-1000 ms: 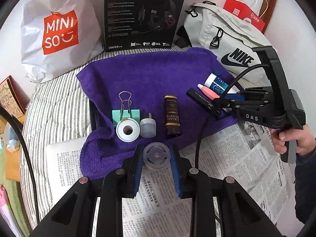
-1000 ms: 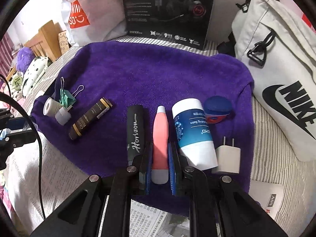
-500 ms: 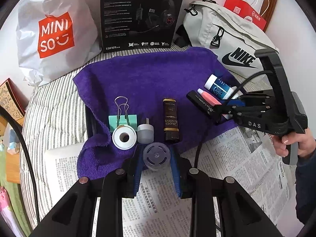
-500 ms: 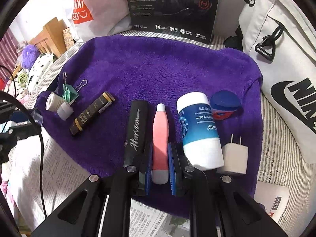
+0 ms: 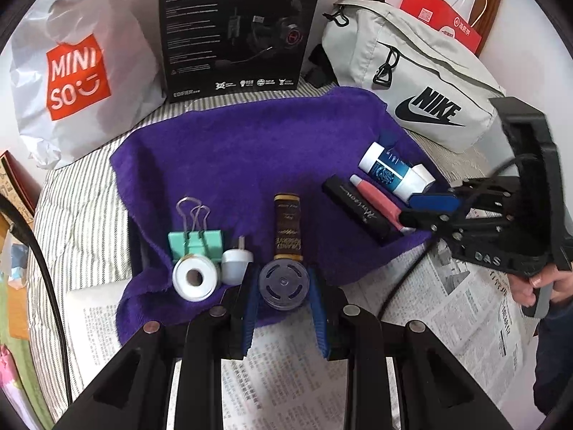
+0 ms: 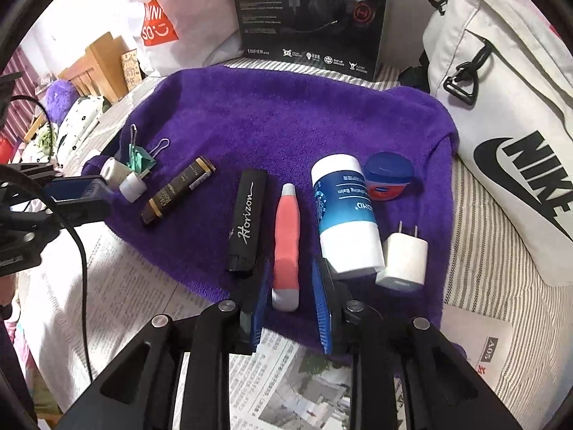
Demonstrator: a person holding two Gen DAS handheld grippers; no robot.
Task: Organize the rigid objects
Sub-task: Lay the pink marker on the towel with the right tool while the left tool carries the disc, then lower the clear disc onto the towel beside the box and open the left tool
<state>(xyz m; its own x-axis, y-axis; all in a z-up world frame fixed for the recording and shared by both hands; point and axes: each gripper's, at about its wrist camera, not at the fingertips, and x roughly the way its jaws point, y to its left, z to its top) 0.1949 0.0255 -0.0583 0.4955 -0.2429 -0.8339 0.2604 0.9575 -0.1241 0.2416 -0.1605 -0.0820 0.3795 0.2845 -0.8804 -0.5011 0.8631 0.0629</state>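
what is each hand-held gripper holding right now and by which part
The left hand-held gripper clamps a small round spool by its rim. The right hand-held gripper is opening; the pink tube lies between its pads, unheld.

Bright daylight — fisheye-warped, slightly blurred.

Both grippers: black angular frames, blue ribbed pads (image 6: 260,301), silver screws. Right gripper (image 5: 428,211) embossed "DAS", black cable trailing; dark sleeve (image 5: 551,358).
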